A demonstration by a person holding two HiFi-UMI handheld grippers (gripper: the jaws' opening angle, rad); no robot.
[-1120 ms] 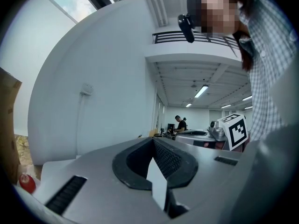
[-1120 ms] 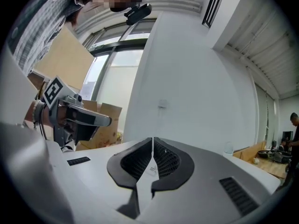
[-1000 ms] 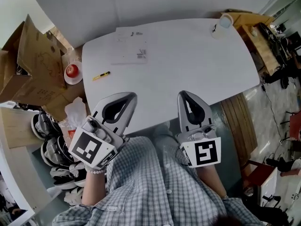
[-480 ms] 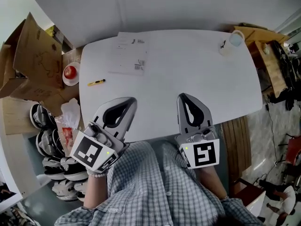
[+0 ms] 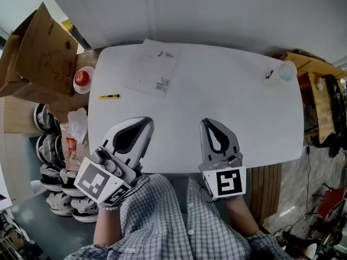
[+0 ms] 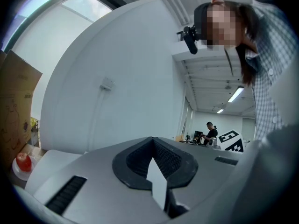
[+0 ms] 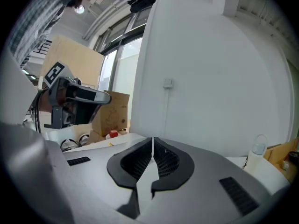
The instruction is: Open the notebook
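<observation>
Notebook [image 5: 154, 69]: white, lying flat and closed on the far left part of the white table [image 5: 233, 96], well apart from both grippers.
Yellow pen [image 5: 109, 96]: near the table's left edge, nearer the person than the notebook.
Clear bottle [image 5: 282, 73]: far right corner of the table.
Left gripper [image 5: 145, 122]: over the near table edge, jaws together at the tips, nothing between them.
Right gripper [image 5: 208, 122]: beside it, over the same edge, jaws together, nothing held.
Off the table, left: red apple [image 5: 82, 78] on a white dish, cardboard box [image 5: 43, 53] behind.
</observation>
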